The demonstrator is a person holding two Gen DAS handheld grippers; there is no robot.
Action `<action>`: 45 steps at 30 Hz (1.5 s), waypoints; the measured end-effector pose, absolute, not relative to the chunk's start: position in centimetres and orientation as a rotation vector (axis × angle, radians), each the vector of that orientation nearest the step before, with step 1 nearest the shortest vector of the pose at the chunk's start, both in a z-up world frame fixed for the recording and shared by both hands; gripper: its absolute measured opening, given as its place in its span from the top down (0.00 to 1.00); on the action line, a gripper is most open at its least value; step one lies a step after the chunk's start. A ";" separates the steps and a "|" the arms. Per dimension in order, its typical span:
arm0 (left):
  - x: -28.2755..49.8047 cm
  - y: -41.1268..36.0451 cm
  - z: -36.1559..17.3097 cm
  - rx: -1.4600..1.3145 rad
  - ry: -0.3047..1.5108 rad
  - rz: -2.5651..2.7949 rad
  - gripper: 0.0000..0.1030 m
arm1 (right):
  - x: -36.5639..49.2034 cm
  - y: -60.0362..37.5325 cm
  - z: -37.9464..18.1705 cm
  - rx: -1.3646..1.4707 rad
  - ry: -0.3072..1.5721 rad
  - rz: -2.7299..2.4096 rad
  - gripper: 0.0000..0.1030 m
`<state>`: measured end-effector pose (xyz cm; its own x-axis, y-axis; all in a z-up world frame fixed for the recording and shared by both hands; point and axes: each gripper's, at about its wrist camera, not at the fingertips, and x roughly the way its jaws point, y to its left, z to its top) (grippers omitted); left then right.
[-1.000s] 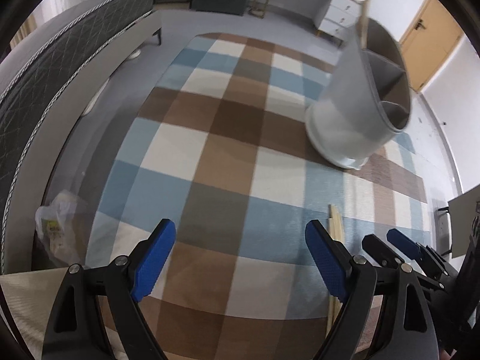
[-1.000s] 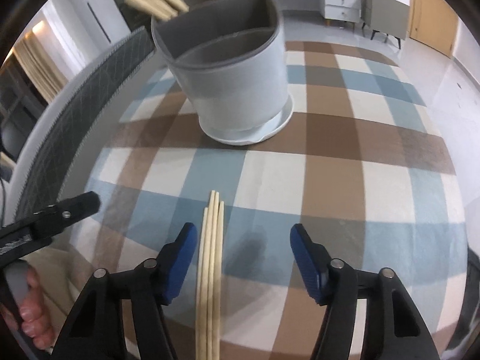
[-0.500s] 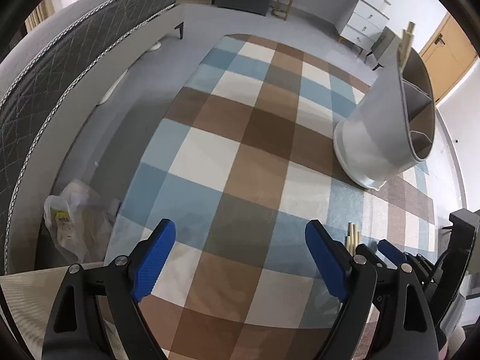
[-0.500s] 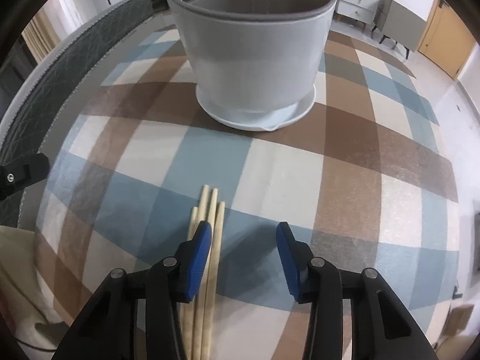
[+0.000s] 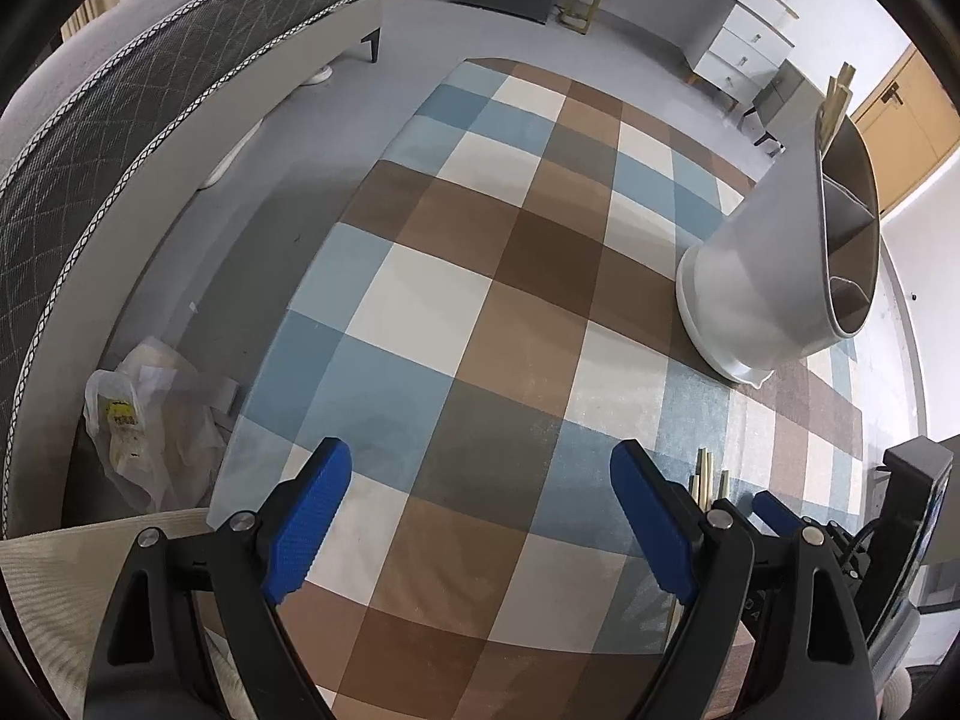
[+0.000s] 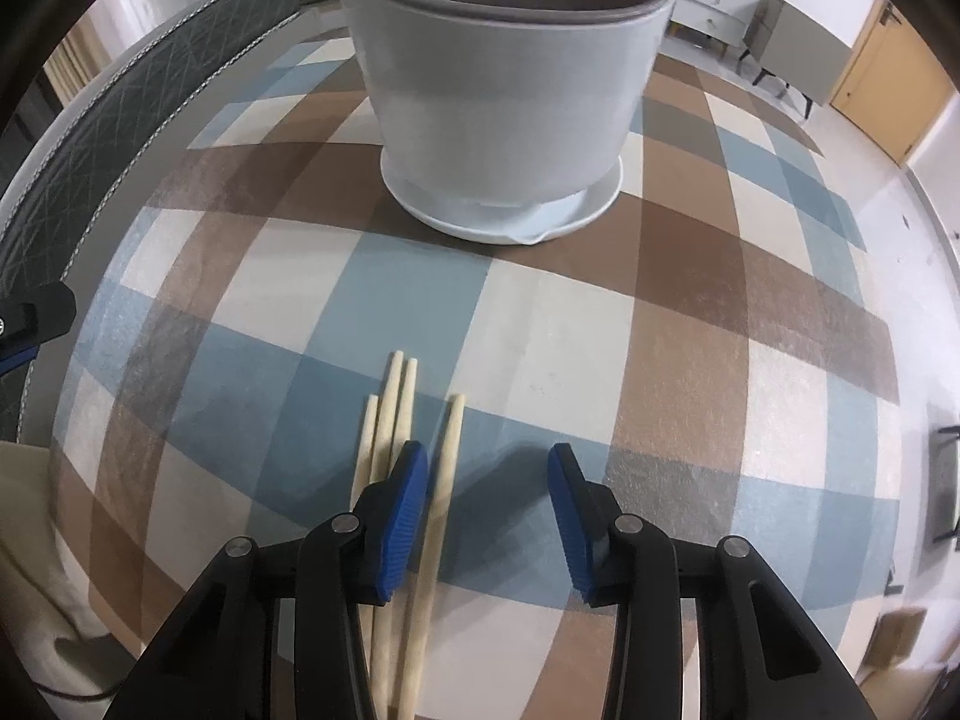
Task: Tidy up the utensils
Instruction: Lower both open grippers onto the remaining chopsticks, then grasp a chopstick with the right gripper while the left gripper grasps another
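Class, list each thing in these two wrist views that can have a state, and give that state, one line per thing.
Left gripper: open, holding nothing, above the checked cloth.
Right gripper: open, lowered at the chopsticks; one lies between its fingers.
Loose chopsticks: four, lying flat on the cloth.
Utensil holder: upright on its saucer base, divided inside.
Chopsticks in the holder: standing upright.
Plastic bag: crumpled on the floor.

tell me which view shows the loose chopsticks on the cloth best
The right wrist view: four chopsticks lie in plain sight on the checked cloth, one set apart between the open right gripper fingers. The left wrist view shows only a few tips past the left gripper.
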<state>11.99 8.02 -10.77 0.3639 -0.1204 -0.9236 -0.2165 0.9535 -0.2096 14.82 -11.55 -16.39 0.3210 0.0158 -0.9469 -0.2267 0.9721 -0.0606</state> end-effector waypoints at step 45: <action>9.4 -2.0 -15.1 -0.044 1.291 -0.211 0.17 | 9.7 -25.2 -4.9 0.372 0.834 0.243 0.98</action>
